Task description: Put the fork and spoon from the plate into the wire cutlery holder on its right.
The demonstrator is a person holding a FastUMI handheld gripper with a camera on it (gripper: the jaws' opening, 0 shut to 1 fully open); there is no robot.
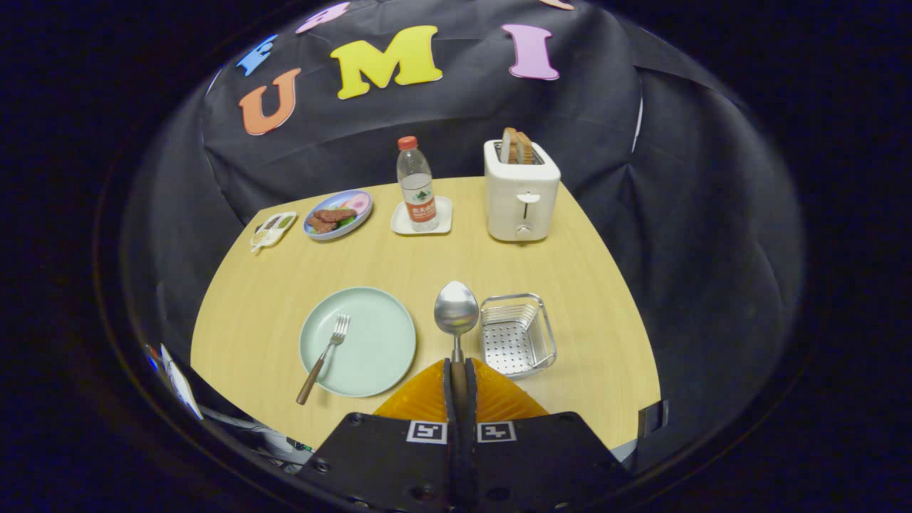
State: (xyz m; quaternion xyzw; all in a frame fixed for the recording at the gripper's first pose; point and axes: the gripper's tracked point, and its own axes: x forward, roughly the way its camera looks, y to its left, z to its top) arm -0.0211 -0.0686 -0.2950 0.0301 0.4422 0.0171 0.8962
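The gripper [460, 367] clenches the wooden handle of the steel spoon [456, 311], its bowl raised between the pale green round plate [377, 356] and the wire cutlery holder [516, 335]; the wooden-handled fork [324, 356] lies on the plate, near the table's front edge

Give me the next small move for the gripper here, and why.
Probably carry the spoon a little right, over the wire cutlery holder, before lowering it in. The gripper is shut on the spoon's handle, with the bowl sticking out ahead of the fingers between the plate and the holder, not yet above it. The fork lies on the plate.
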